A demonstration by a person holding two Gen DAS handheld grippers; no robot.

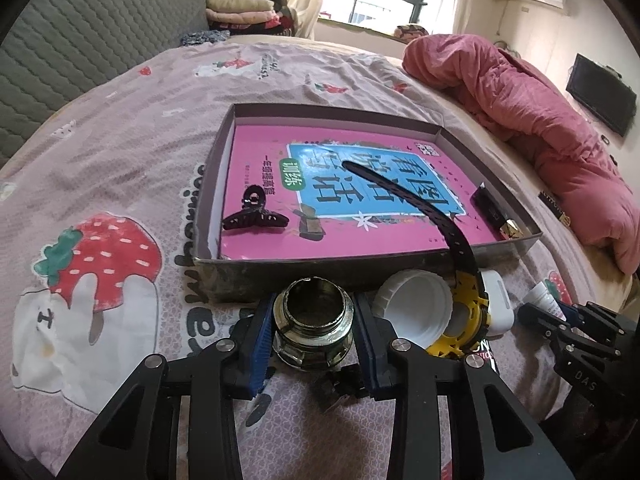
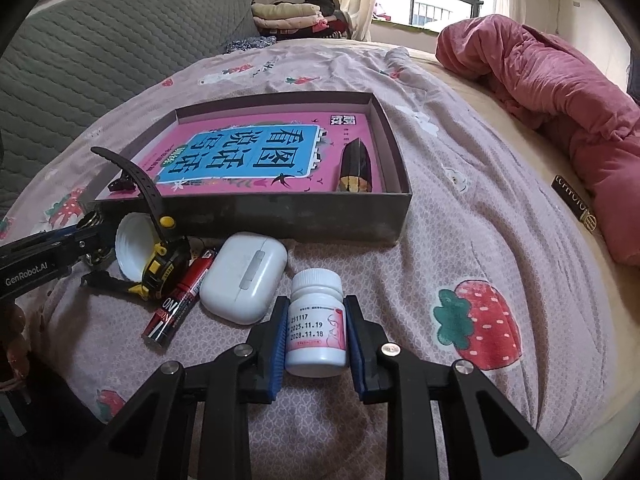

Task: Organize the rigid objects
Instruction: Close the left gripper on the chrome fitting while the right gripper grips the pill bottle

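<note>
My left gripper [image 1: 314,316] is shut on a small open glass jar [image 1: 313,332], with the blue pads pressing its sides just before the box's near wall. My right gripper [image 2: 317,316] is shut on a white pill bottle [image 2: 316,324] with printed dates, low over the strawberry bedsheet. The shallow grey box [image 1: 280,272] holds a pink book [image 1: 360,168], a black hair claw [image 1: 254,216] and a black tube [image 1: 490,210]. Beside the jar lie a white lid [image 1: 416,308], a yellow and black watch [image 1: 468,312], a white earbud case [image 2: 244,276] and a red and black battery [image 2: 180,300].
A pink quilt [image 2: 560,92] is heaped at the right, with a small black item [image 2: 572,200] by it. A grey quilted headboard [image 2: 100,52] stands at the left, with folded clothes [image 2: 288,14] behind. The watch strap [image 1: 400,192] arches over the box's near wall.
</note>
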